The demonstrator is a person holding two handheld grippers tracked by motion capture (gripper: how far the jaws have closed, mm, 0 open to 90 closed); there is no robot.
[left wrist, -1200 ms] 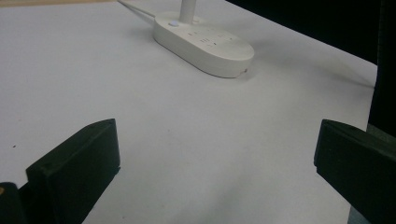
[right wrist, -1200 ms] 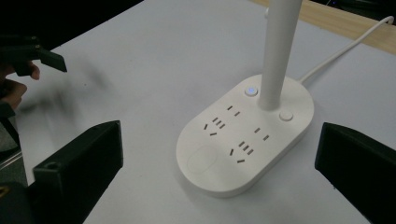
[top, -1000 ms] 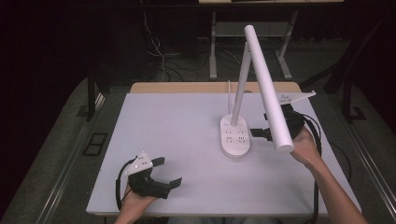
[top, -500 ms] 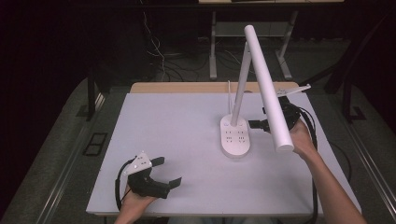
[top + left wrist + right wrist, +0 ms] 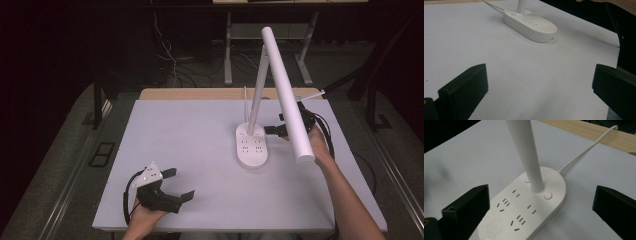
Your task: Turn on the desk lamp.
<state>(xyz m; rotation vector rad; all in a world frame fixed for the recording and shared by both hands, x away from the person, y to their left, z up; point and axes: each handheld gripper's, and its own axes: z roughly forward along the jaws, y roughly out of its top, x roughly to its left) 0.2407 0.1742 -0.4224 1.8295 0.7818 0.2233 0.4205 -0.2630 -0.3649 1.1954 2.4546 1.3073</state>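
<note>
- Your right gripper (image 5: 278, 131) is sliding in toward the lamp base (image 5: 251, 146); a second ago it was sitting further out by the table's right edge, now it's just beside the base, under the tilted lamp head (image 5: 286, 90).
- Your left gripper (image 5: 172, 185) is staying put near the front-left of the table (image 5: 190, 150), jaws spread wide, gripping nothing, well apart from the base.
- Right claw is hanging wide open too, empty and touching nothing. In the right gripper view the jaws are flanking the base (image 5: 529, 205), with the stem (image 5: 526, 152) rising between them.
- Progress: you're still approaching, contact not yet made. My read is you're lining up on the buttons (image 5: 547, 195) or the stem; everything after the reach is still left.
- Cord (image 5: 586, 148) is trailing off the back edge.
</note>
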